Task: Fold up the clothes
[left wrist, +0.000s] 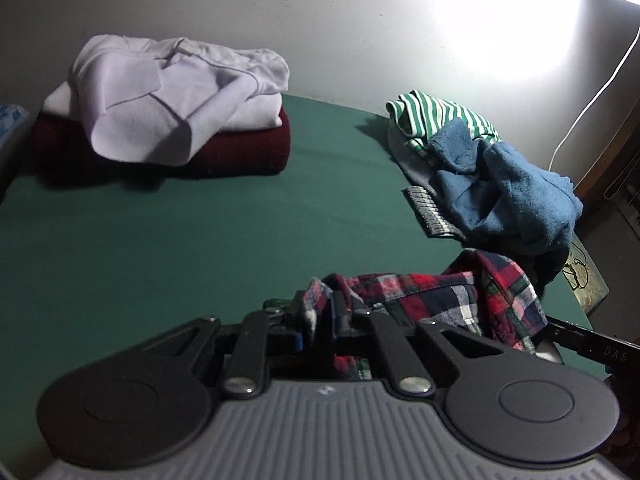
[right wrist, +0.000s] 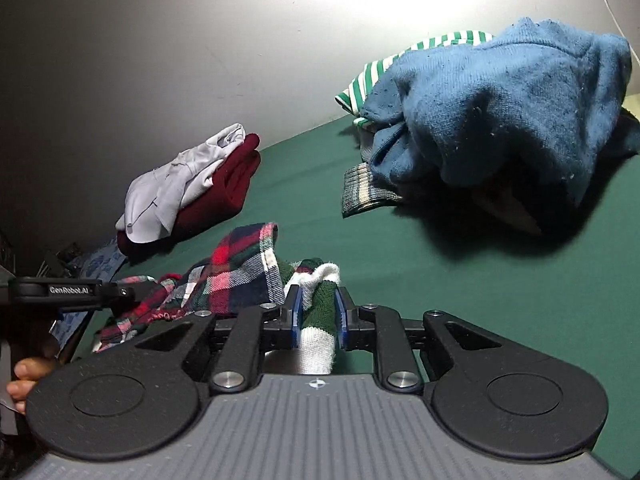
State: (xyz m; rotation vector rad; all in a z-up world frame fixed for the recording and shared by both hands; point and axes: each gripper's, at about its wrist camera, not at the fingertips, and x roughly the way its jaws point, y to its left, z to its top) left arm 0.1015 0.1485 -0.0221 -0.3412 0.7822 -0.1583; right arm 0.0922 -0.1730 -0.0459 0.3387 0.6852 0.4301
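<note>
A red, navy and white plaid shirt (left wrist: 420, 292) lies crumpled at the near edge of the green-covered table (left wrist: 180, 240). My left gripper (left wrist: 320, 320) is shut on a fold of it, and plaid cloth bunches up between the fingers. In the right wrist view the same plaid shirt (right wrist: 232, 268) spreads to the left. My right gripper (right wrist: 318, 314) has its blue pads (right wrist: 295, 312) pressed on a green and white knit piece (right wrist: 320, 320) that joins the plaid bundle. The left tool's black body (right wrist: 56, 291) reaches in from the left, with a person's fingers (right wrist: 28, 372) below it.
A folded white garment (left wrist: 172, 100) rests on a folded maroon one (left wrist: 240, 152) at the far left. At the far right sits a loose pile: a blue sweater (left wrist: 512, 192), a green-striped top (left wrist: 440, 116) and a grey ribbed cuff (left wrist: 428, 212). A pale wall stands behind, and a white cable (left wrist: 592, 100) hangs at the right.
</note>
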